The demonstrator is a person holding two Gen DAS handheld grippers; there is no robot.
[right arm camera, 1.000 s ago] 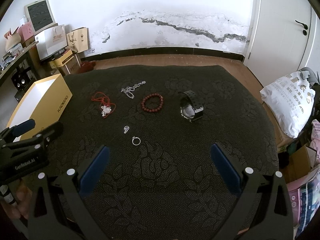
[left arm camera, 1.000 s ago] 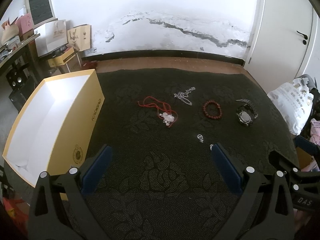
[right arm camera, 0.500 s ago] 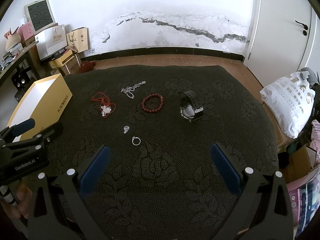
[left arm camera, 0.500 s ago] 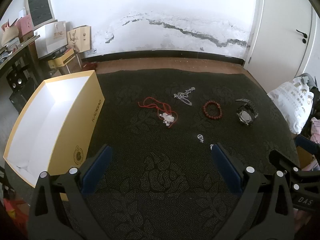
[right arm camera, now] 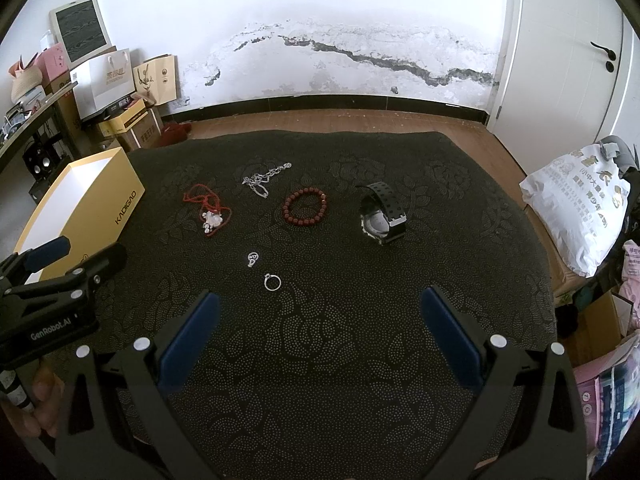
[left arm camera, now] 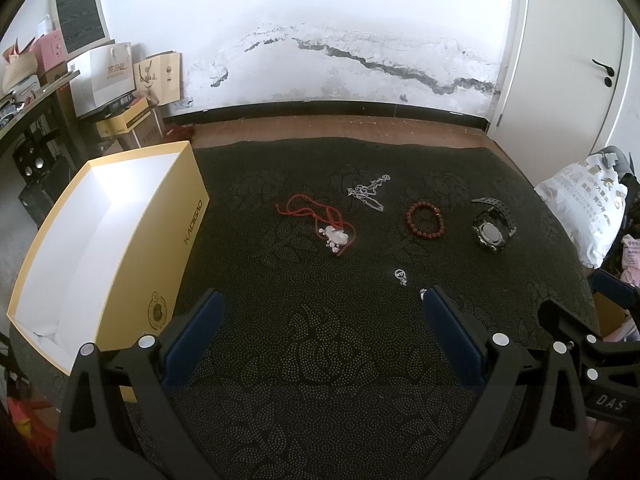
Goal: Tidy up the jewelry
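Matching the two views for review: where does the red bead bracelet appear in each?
Left wrist: red bead bracelet lies right of centre, between silver chain and watch.
Right wrist: bracelet sits just left of centre.
Shared landmark: the yellow box, at left in both.

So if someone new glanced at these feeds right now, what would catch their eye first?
Probably the jewelry spread across the dark patterned cloth: a red cord necklace, silver chain, red bead bracelet and black watch, with a small ring nearer the camera. Next, the open yellow box on the cloth's left side, white inside. Both hand-held grippers, left and right, hang open above the cloth.
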